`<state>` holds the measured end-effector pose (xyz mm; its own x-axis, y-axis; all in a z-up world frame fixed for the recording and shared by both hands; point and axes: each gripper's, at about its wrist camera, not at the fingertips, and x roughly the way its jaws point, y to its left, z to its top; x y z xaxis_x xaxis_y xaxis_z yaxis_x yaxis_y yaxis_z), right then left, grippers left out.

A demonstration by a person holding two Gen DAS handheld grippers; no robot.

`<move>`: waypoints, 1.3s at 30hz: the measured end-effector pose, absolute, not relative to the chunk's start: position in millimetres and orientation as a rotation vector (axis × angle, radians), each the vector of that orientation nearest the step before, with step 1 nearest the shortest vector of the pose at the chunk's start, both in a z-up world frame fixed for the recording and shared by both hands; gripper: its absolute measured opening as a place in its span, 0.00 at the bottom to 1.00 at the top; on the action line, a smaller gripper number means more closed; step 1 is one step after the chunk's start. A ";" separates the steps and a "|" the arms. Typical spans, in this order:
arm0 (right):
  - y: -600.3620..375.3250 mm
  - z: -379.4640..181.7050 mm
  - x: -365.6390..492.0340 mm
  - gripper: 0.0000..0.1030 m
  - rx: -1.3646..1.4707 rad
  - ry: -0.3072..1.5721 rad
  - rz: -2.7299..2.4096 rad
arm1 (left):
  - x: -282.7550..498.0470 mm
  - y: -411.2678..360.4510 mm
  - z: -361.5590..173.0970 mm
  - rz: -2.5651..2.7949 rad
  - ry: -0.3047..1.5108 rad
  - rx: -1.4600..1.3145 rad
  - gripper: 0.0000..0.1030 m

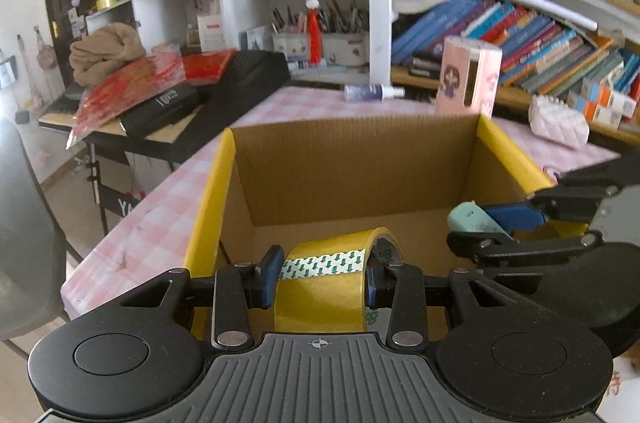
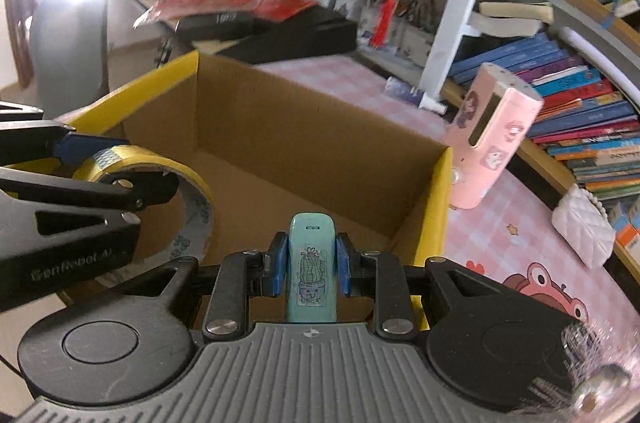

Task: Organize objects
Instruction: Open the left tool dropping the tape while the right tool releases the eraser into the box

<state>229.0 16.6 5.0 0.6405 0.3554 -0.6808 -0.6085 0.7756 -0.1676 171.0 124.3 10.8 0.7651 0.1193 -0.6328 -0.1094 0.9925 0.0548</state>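
An open cardboard box (image 1: 360, 163) with yellow-taped rims stands on the pink checked table; it also shows in the right wrist view (image 2: 304, 143). My left gripper (image 1: 322, 277) is shut on a roll of yellow tape (image 1: 324, 287) and holds it over the box's near edge. The roll also shows at the left of the right wrist view (image 2: 160, 167). My right gripper (image 2: 310, 263) is shut on a small teal case with a cactus drawing (image 2: 310, 263), held above the box's near right part. The case also shows in the left wrist view (image 1: 468, 219).
A pink upright box (image 2: 492, 143) stands right of the cardboard box, with a small spray bottle (image 1: 374, 91) and a white quilted pouch (image 2: 582, 233) nearby. Bookshelves (image 1: 540, 43) line the back. Black cases and red packets (image 1: 168, 91) pile at the left. A chair (image 1: 24, 231) stands at the left.
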 end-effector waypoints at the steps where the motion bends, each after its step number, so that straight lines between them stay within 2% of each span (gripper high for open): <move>1: 18.1 3.2 230.7 0.23 -0.417 0.685 0.574 | 172.0 123.6 8.9 0.121 0.697 0.018 0.36; 14: 30.7 -8.5 231.8 0.23 -0.543 0.752 0.638 | 176.8 120.4 -6.4 0.112 0.772 0.019 0.37; 20: 30.6 -7.8 235.9 0.23 -0.532 0.763 0.629 | 170.3 123.4 -0.3 0.119 0.745 -0.009 0.41; 23: 27.2 -4.5 235.8 0.27 -0.504 0.751 0.610 | 163.7 124.9 8.1 0.114 0.702 -0.025 0.45; 24: 25.7 -3.0 235.2 0.27 -0.496 0.746 0.612 | 161.3 124.6 10.9 0.117 0.688 -0.024 0.50; 25: 24.0 -0.9 234.0 0.28 -0.488 0.739 0.606 | 158.7 124.9 13.8 0.136 0.672 -0.019 0.59; 28: 16.9 7.2 230.1 0.38 -0.449 0.714 0.570 | 147.9 129.5 24.1 0.150 0.612 -0.036 0.71; 30: 10.9 13.7 226.4 0.43 -0.407 0.699 0.555 | 141.8 131.9 30.9 0.149 0.584 -0.058 0.74; 39: -12.7 42.4 188.0 0.50 -0.255 0.585 0.462 | 109.3 131.7 50.3 0.156 0.473 -0.065 0.84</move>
<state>188.0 -12.7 42.4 0.7364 0.3446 -0.5822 -0.4860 0.8681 -0.1010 109.3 131.7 50.3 0.8787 0.1344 -0.4580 -0.1647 0.9860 -0.0266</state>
